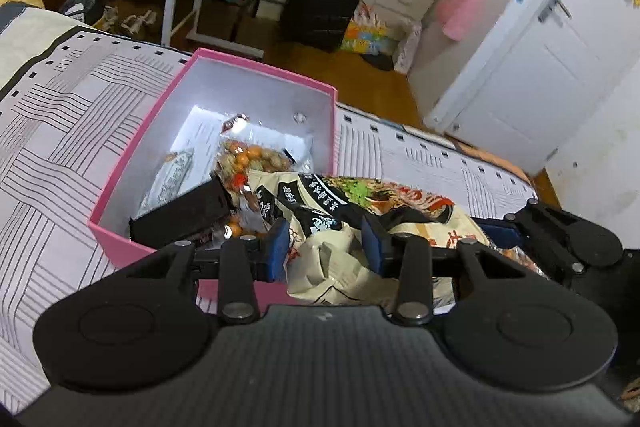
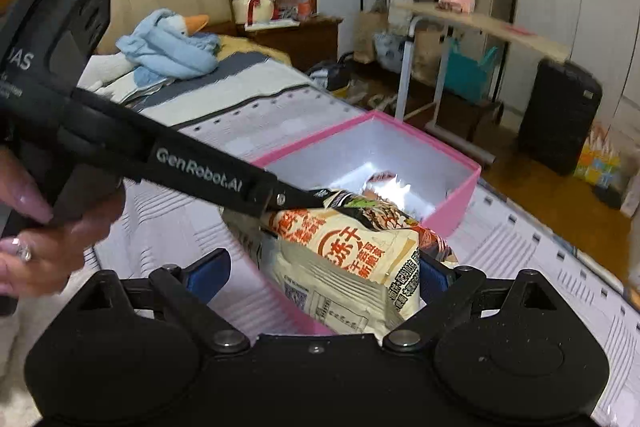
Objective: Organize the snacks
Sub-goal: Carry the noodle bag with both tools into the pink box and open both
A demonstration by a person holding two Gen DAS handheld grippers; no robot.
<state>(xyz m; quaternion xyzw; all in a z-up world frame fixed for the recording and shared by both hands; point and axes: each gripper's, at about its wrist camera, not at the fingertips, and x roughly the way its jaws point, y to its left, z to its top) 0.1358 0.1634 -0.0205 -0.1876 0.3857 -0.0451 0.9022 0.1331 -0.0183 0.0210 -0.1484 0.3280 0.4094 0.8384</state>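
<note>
left gripper [image 1: 326, 247] clamps snack bag [image 1: 340, 227] — over pink box [image 1: 128, 151].

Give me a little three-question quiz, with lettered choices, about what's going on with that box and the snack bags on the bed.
1. Where does the pink box sit?
A. on the floor
B. on the patterned bedspread
C. on the folding table

2. What colour is the inside of the box?
A. white
B. pink
C. black

3. What is the state of the big cream snack bag?
A. lying flat on the box bottom
B. pinched by the left gripper, at the box's near rim
C. untouched on the floor

Answers:
1 B: the striped bedspread surrounds the box in both views.
2 A: its walls are white within, pink outside.
3 B: the left wrist view shows blue pads pressing the crumpled bag; in the right wrist view it lies between the wider-set fingers of the right gripper.
</note>
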